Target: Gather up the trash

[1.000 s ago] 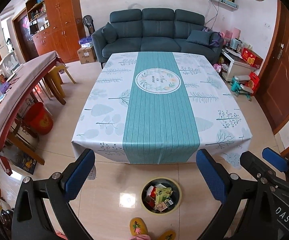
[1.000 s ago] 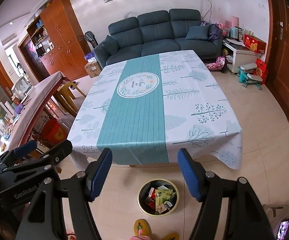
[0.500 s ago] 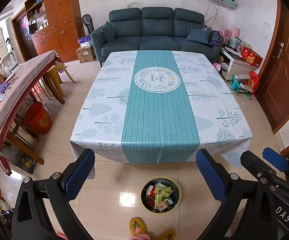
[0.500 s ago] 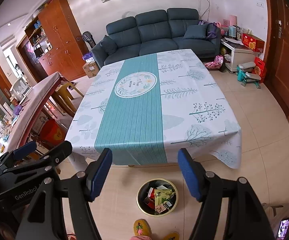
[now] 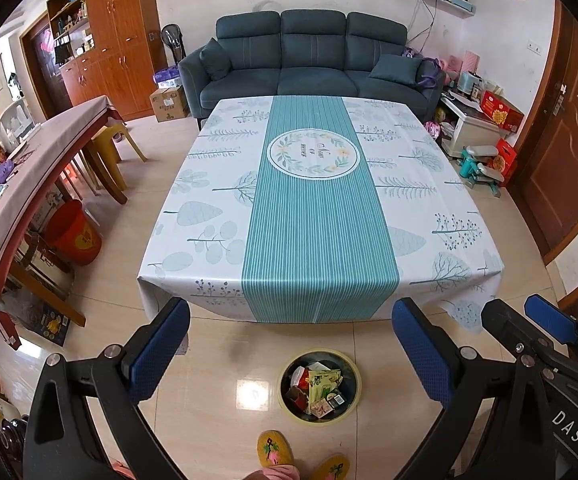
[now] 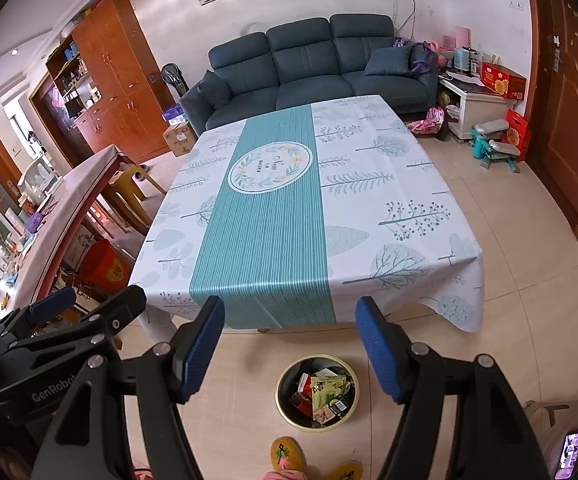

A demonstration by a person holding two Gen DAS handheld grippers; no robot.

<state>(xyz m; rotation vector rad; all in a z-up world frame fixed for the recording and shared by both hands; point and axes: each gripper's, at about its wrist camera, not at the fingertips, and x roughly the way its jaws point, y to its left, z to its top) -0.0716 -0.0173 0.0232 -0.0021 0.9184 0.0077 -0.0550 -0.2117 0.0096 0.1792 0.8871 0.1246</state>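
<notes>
My left gripper (image 5: pixel 289 354) hangs with jaws wide apart and empty, and my right gripper (image 6: pixel 291 354) is the same. I judge I should first search for any trash left over, since the bench (image 5: pixel 313 216) top looks bare. The trash bin (image 5: pixel 320 386) stands on the floor just before the bench's near edge, filled with colourful wrappers.

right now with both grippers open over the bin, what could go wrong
1. The trash bin looks nearly full; wrappers sit near the rim, so a nudge might spill them.
2. The bin stands just ahead of the slippered foot, so a step forward could kick it.
3. The tablecloth hangs near the right gripper; it could snag.
</notes>
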